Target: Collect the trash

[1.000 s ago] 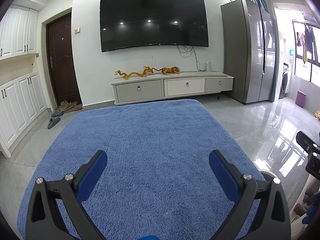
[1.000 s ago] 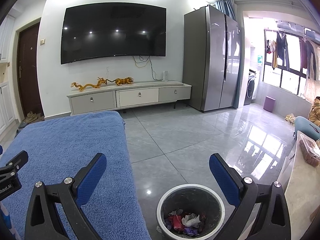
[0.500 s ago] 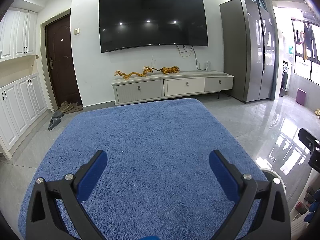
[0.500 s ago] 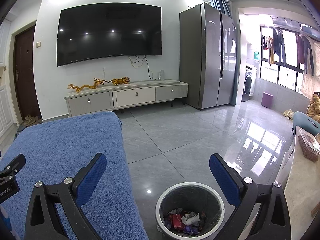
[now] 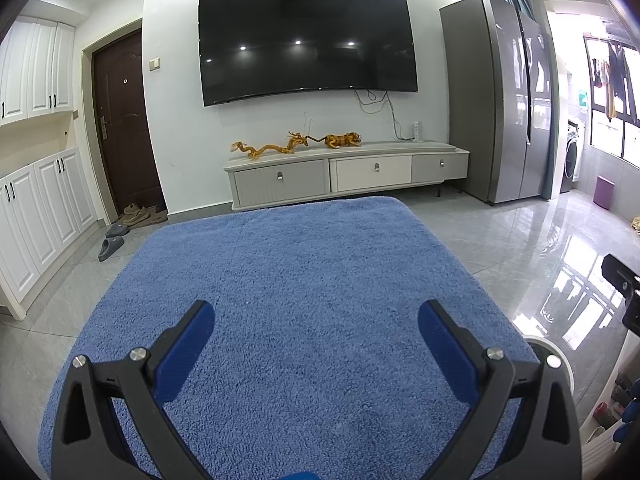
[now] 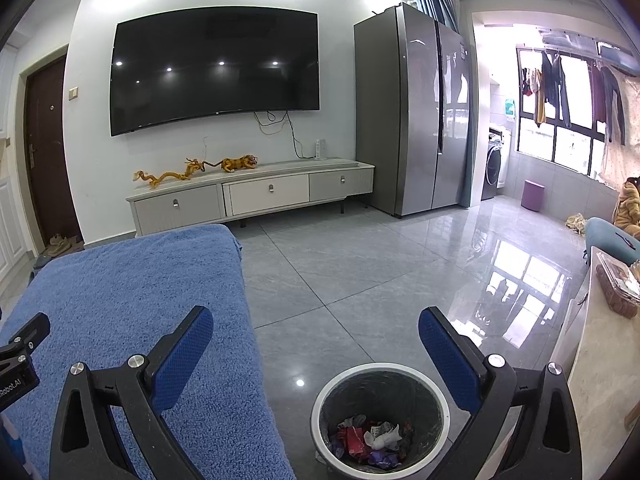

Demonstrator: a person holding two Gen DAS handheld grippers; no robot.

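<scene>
Hovering wide apart, gripping nothing: left gripper (image 5: pixel 316 328) over blue rug (image 5: pixel 300 280), right gripper (image 6: pixel 316 332) above upright trash bin (image 6: pixel 380 372), mouth facing up, beside rug's edge.

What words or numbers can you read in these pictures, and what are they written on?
"Robot.AI": white letters on the black body of the left gripper, at the left edge of the right wrist view. The start of the word is cut off.

Green sign on the balcony wall: too small to read.

Wrappers in the trash bin: print too crumpled and small to read.

TV and fridge: no readable brand.
</scene>
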